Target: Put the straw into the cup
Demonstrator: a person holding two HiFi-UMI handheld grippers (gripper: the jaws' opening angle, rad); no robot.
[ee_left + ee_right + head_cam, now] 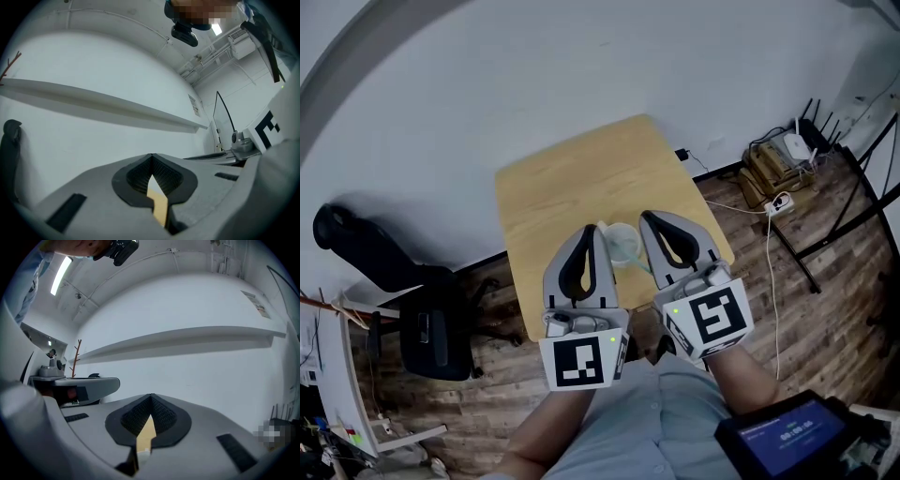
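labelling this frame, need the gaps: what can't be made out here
- Straw: seen in no view; in the head view the left gripper and right gripper cover the table beside the cup.
- Cup contents: too small, partly covered.
- Gripper views: aimed at the wall, cup not shown.

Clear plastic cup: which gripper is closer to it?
Left, narrowly. The left gripper overlaps the left rim of the clear plastic cup; the right gripper flanks its right side.

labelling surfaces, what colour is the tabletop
The tabletop is pale yellowish wood, shown best in the head view.
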